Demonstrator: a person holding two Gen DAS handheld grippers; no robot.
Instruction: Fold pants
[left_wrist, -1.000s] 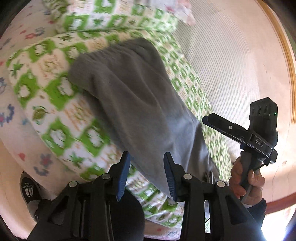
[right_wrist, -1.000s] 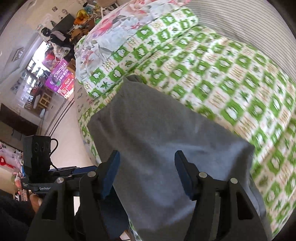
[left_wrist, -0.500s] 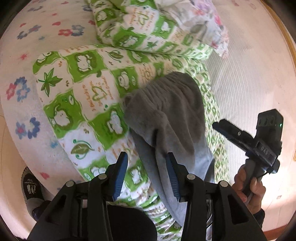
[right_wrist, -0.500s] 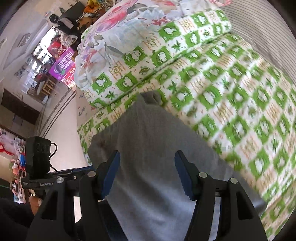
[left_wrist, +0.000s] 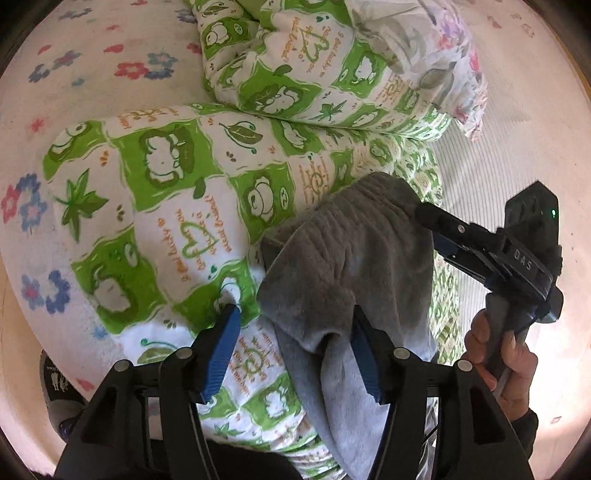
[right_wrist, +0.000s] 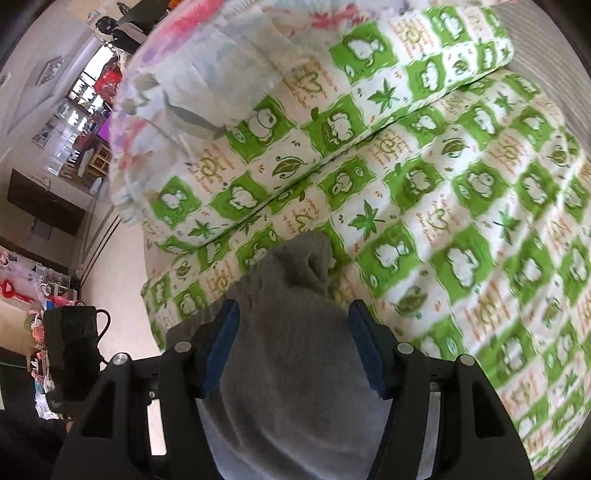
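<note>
Left wrist view: grey pants (left_wrist: 354, 266) bunched on green checked quilt (left_wrist: 166, 206), not yet folded flat. Left gripper (left_wrist: 295, 350) jaws just opening, cloth between pads, loose. Right gripper (right_wrist: 291, 343) gaping over pants, unclamped.

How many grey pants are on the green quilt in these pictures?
1. The grey pants lie folded on the green quilt, just ahead of the left gripper, with the right gripper over them. More could be hidden under the bedding.

Green-and-white quilt (left_wrist: 177, 192), floral pillow (right_wrist: 192, 74), flowered sheet (left_wrist: 55, 74)
</note>
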